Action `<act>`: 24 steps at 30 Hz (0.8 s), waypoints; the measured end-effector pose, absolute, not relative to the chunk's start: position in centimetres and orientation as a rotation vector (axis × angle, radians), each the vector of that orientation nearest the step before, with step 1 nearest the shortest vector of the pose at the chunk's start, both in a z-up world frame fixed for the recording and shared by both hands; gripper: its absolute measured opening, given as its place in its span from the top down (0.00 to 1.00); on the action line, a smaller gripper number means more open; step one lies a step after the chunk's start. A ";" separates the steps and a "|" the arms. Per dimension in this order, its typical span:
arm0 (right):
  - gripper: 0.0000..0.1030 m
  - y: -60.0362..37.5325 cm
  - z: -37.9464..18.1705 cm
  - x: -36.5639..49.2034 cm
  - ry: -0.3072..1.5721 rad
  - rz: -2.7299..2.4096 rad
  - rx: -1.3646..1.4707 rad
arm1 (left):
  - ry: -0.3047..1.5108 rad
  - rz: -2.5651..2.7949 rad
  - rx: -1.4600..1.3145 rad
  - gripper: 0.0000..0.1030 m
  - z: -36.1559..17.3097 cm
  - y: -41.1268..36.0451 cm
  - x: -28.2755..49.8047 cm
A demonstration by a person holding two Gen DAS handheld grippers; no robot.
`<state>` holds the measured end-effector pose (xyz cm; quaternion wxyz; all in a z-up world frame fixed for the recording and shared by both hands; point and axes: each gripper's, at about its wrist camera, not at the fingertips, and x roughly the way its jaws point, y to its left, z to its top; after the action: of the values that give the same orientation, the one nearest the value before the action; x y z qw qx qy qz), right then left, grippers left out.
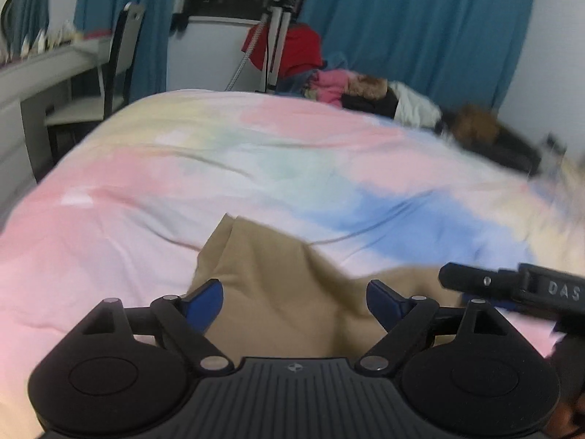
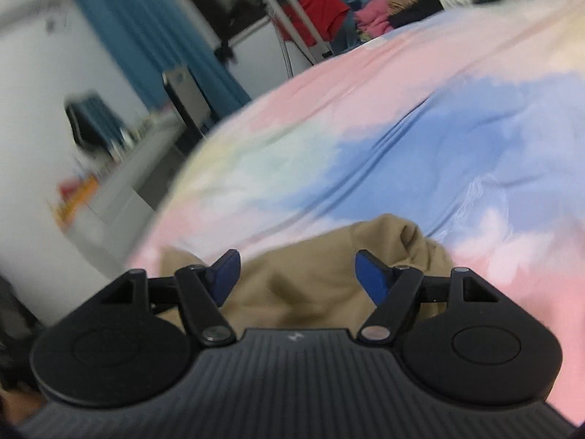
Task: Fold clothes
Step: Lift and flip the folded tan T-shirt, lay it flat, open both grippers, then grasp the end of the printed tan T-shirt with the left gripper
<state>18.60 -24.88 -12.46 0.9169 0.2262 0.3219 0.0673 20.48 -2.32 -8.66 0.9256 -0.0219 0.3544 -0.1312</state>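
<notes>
A tan garment lies bunched on the pastel bedspread, just ahead of both grippers. My left gripper hovers over it with its blue pads wide apart and no cloth pinched between them. The right gripper's black finger pokes in from the right edge of the left wrist view, beside the garment. In the right wrist view the same tan garment sits below my right gripper, whose blue pads also stand wide apart and grip nothing. That view is tilted and blurred.
A heap of other clothes, pink, red, black and white, lies at the bed's far edge. A tripod stands behind it before blue curtains. A desk and dark chair stand left of the bed.
</notes>
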 end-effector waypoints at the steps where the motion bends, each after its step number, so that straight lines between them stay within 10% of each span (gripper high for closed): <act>1: 0.31 -24.5 -12.8 19.0 0.680 0.123 0.418 | 0.733 -0.265 -0.015 0.15 -9.2 -2.5 20.6; 24: 0.31 -21.0 -9.5 10.8 0.558 0.076 0.178 | 0.626 -0.261 0.083 0.16 -6.0 -2.9 10.6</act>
<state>10.80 -20.96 -9.53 0.9568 0.0875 0.2749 0.0377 10.62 -2.87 -5.97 0.9421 0.0406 0.3071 -0.1281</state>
